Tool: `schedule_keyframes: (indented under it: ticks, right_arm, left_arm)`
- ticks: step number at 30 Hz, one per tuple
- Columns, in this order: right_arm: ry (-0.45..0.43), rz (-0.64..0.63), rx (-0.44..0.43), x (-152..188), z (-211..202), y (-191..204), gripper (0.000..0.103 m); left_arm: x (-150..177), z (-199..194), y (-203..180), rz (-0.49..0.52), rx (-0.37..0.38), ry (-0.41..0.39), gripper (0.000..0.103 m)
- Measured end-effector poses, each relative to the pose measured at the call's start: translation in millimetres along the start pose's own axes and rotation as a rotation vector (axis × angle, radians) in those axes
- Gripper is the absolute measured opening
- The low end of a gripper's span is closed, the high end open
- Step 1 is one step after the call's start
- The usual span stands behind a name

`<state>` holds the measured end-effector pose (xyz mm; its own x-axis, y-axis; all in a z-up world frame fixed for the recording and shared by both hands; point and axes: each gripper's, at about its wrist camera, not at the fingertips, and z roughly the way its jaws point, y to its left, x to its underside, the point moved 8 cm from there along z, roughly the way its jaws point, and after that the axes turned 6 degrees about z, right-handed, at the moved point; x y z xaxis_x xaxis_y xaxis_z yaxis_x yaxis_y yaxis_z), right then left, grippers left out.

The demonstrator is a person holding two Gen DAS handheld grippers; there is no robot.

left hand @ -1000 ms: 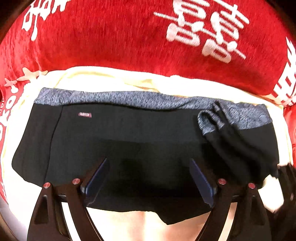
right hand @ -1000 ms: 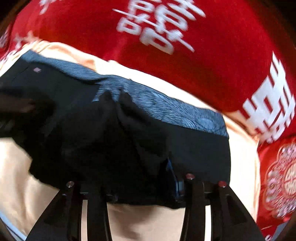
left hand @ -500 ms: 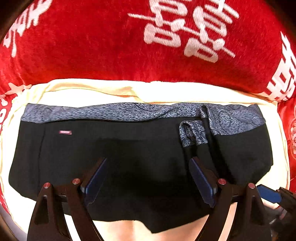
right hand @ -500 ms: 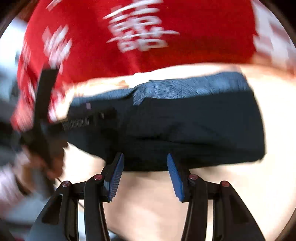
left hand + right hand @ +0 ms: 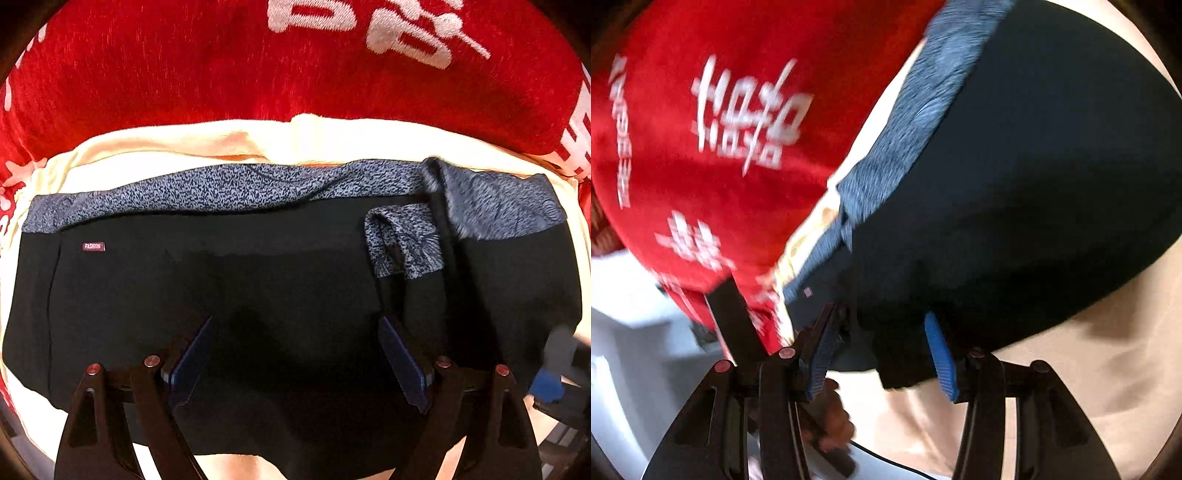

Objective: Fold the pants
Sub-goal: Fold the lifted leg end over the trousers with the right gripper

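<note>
While the left gripper (image 5: 295, 362) hangs spread and empty over the folded black pants (image 5: 258, 295) on cream cloth (image 5: 147, 162), only its view shows the speckled cuff (image 5: 404, 243) at 2 o'clock; the right gripper (image 5: 882, 354), blurred, gapes empty too.

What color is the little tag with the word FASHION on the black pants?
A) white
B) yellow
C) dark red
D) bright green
C: the little tag is dark red with pale letters, sewn on the black pants just below the speckled gray waistband.
</note>
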<state>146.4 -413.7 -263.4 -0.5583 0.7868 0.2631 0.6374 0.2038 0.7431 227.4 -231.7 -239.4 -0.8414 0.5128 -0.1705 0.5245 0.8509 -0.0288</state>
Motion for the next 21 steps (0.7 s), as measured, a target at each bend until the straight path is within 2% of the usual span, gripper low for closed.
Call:
schedule_keyframes:
  ticks: [1,2,3,7,9,11,14,15,16,17,18,19,21]
  right_arm:
    - [0.004,0.024,-0.011,-2.7,0.4,-1.7,0.026]
    - [0.015,0.046,-0.020,-5.0,2.7,-1.8,0.014]
    - [0.016,0.048,-0.018,-5.7,1.8,-0.7,0.007]
    - [0.004,-0.138,0.045,11.4,-11.3,21.2,0.007]
    - [0.026,-0.198,0.112,26.2,-10.4,14.0,0.007]
    - [0.056,-0.200,0.185,35.1,-1.8,-5.1,0.007]
    - [0.087,-0.210,0.199,35.3,7.6,-14.9,0.008]
    - [0.105,-0.232,0.202,35.8,6.8,-9.9,0.013]
    - [0.133,-0.272,0.218,38.7,5.2,-3.7,0.025]
    - [0.159,-0.322,0.239,42.7,2.4,2.9,0.032]
    - [0.173,-0.367,0.252,46.3,-2.3,8.4,0.046]
    - [0.179,-0.451,0.264,49.8,-13.3,19.5,0.053]
    - [0.144,-0.562,0.282,42.4,-36.4,34.5,0.053]
  left_arm:
    - [0.5,0.5,0.4,-0.007,0.002,0.002,0.088]
    - [0.3,1.9,0.1,-0.010,0.003,0.003,0.088]
    - [0.1,1.8,0.0,-0.011,0.003,0.002,0.088]
    - [-1.8,1.6,-0.1,-0.008,-0.002,-0.004,0.088]
    - [-1.6,-0.9,2.8,-0.025,0.007,-0.006,0.088]
    - [-0.5,-6.1,10.6,-0.039,0.003,-0.003,0.088]
    - [1.3,-13.7,18.4,-0.059,0.007,0.005,0.088]
    - [0.6,-20.6,20.9,-0.063,0.016,-0.002,0.088]
    - [-0.6,-25.5,21.8,-0.061,0.025,-0.009,0.088]
    - [-3.0,-31.1,21.5,-0.056,0.037,-0.016,0.088]
    - [-5.9,-36.4,19.8,-0.048,0.055,-0.021,0.088]
    - [-9.6,-40.9,16.2,-0.039,0.078,-0.022,0.088]
    - [-19.2,-46.0,5.4,-0.025,0.130,-0.018,0.088]
